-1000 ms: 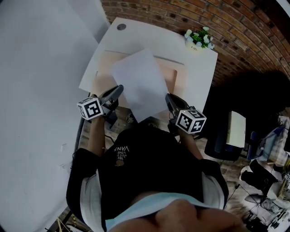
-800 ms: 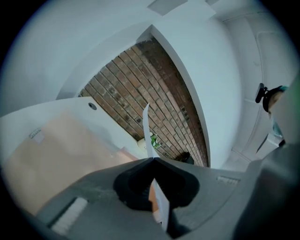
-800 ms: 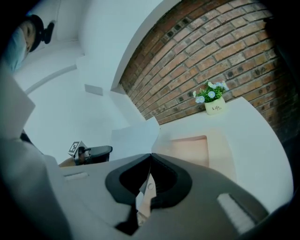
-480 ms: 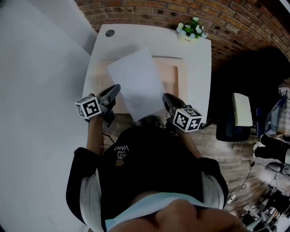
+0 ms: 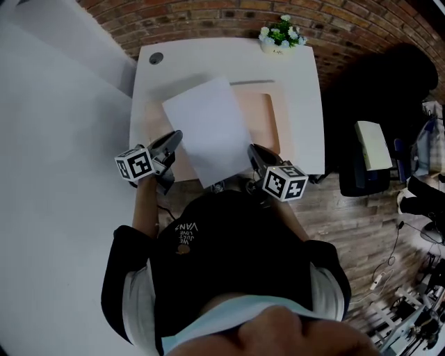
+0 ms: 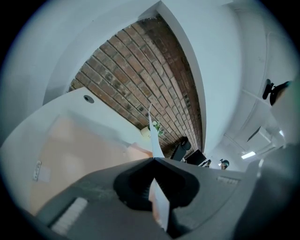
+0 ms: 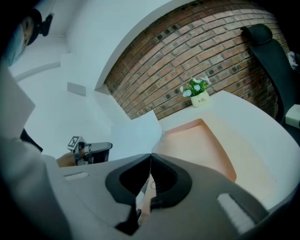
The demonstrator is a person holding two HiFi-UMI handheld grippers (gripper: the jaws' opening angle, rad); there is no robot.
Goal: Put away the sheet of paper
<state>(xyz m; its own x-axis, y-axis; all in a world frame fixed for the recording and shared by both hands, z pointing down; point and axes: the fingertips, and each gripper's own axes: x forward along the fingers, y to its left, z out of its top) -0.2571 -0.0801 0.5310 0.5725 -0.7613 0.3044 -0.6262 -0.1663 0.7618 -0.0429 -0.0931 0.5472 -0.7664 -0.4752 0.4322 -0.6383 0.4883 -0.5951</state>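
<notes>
1. The sheet of paper (image 5: 208, 132) lies over the mat (image 5: 270, 115), its near corners at the left hand-held gripper (image 5: 175, 138) and the right hand-held gripper (image 5: 252, 149).
2. The mat sits mid-surface (image 5: 302, 104).
3. A potted plant (image 5: 279, 35) stands at the surface's far edge, before the brick wall (image 5: 208, 21).
4. The sheet's far edge may touch the mat.

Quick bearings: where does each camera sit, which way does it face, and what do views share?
Head view: on the person's head, looking steeply down at the desk; shows torso, left tool, right tool.
Left gripper view: on the left tool, looking along its jaws toward the brick wall; shows only that tool.
Right gripper view: on the right tool, facing the plant; also shows the left tool.
Shared: the sheet of paper, pinched by both tools.
</notes>
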